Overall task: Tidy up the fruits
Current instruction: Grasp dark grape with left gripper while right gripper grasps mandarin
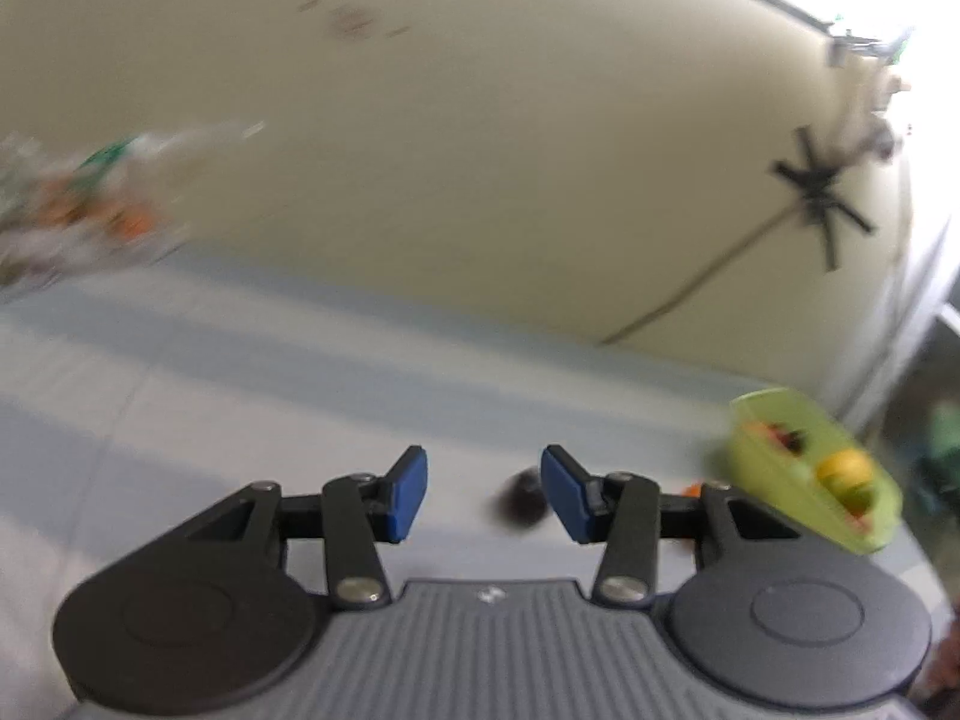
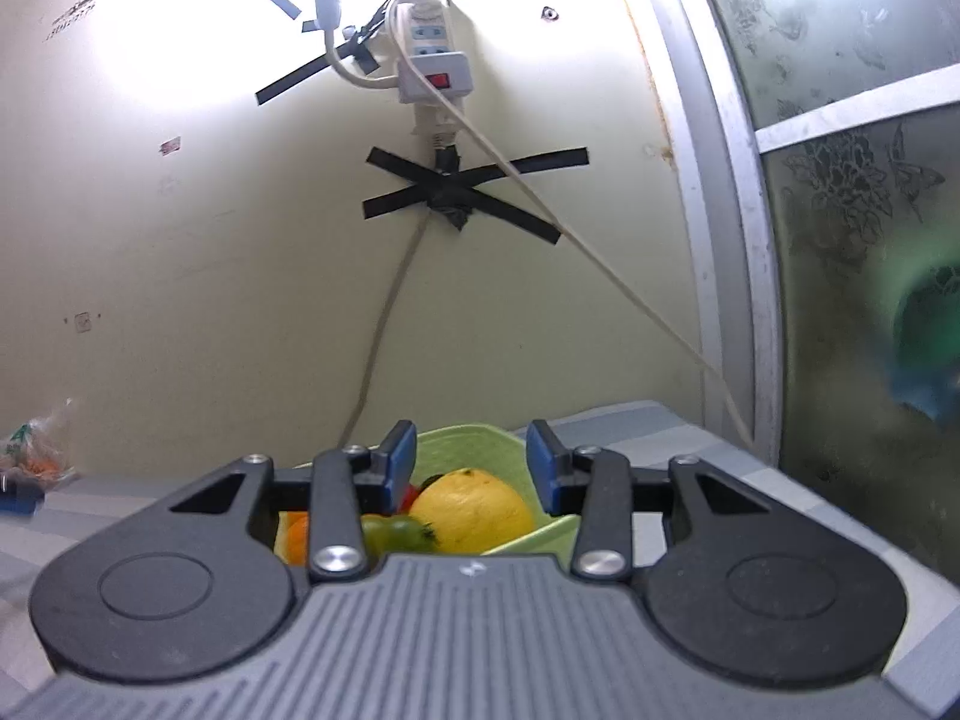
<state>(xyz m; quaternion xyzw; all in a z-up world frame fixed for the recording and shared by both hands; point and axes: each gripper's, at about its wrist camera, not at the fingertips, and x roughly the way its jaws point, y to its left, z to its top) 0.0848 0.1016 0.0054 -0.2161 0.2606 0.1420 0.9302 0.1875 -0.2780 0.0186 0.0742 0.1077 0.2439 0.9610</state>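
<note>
Left wrist view is motion-blurred: a small dark round fruit (image 1: 521,499) sits on the surface just ahead of the left tool (image 1: 485,495), partly hidden behind its right blue pad, kind unreadable. A bit of orange (image 1: 694,489) peeks over the right finger linkage, too cut off to name. Far left, a crinkled clear plastic bag with orange and green contents (image 1: 90,204) is smeared by blur; the same bag (image 2: 39,450) shows at the left edge of the right wrist view, cropped. Left tool released, jaws wide apart, gripping nothing. Right tool (image 2: 471,468) also released, jaws spread, empty, hovering over the light green plastic rectangular basket (image 2: 474,441); the same basket (image 1: 774,468) is at the right side of the left view, tilted by the fisheye. In the basket: one large yellow citrus fruit (image 2: 474,510), one green fruit with a dark stem end (image 2: 399,531), one orange fruit (image 2: 295,537) mostly hidden by the tool's left finger arm, one sliver of something red (image 2: 410,495) beside the left pad. Surface is a pale blue-and-white striped cloth (image 1: 300,372). Behind it, a cream wall (image 2: 180,240) with black tape crosses (image 2: 462,189), a white power strip with a red switch (image 2: 429,54) and trailing cables. Right side is a frosted floral-patterned glass panel in a white frame (image 2: 852,180); a green blur behind the glass cannot be made out.
</note>
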